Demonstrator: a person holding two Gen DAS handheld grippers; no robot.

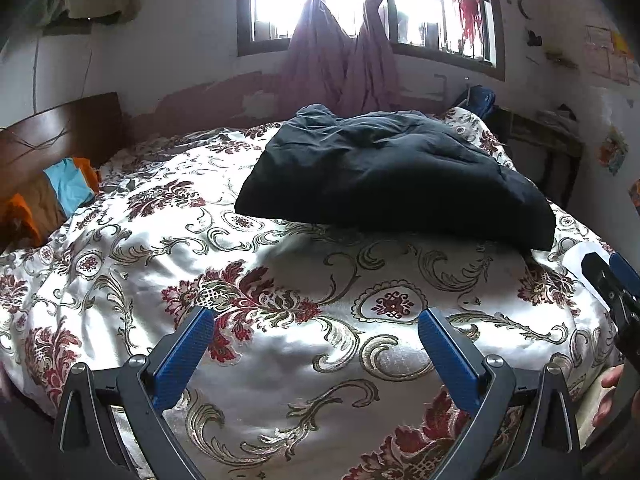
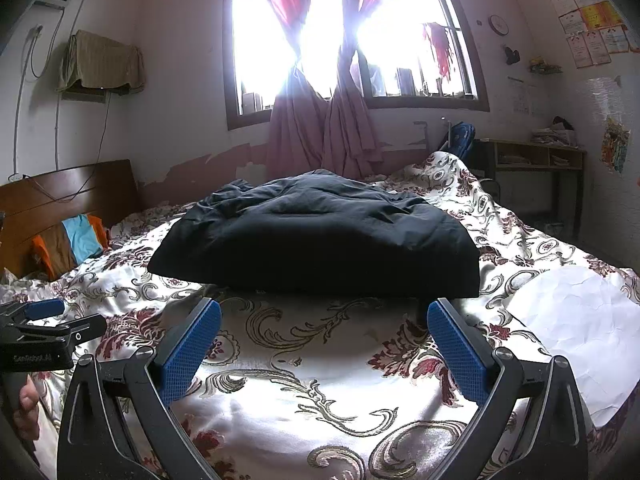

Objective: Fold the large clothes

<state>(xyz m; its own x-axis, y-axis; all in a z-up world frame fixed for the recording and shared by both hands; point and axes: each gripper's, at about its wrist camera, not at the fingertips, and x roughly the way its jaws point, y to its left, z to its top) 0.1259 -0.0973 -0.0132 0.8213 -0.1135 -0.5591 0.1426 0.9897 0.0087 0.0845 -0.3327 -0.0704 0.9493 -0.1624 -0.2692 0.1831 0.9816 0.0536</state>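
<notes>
Left wrist: my left gripper (image 1: 316,322) hangs spread wide, empty, over the floral bedspread (image 1: 280,264); dark garment (image 1: 384,172) bundled mid-bed, window (image 1: 360,4) behind. Right wrist: right gripper (image 2: 324,316) also wide, empty, near the garment's (image 2: 320,236) front edge; white sheet (image 2: 580,320) right.

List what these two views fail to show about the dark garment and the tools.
- Dark garment: type unclear in both views; bunched and backlit.
- Its far edge: hidden behind its own bulk.
- Left tool, right tool: both open; handles cut off by the bottom edge.
</notes>
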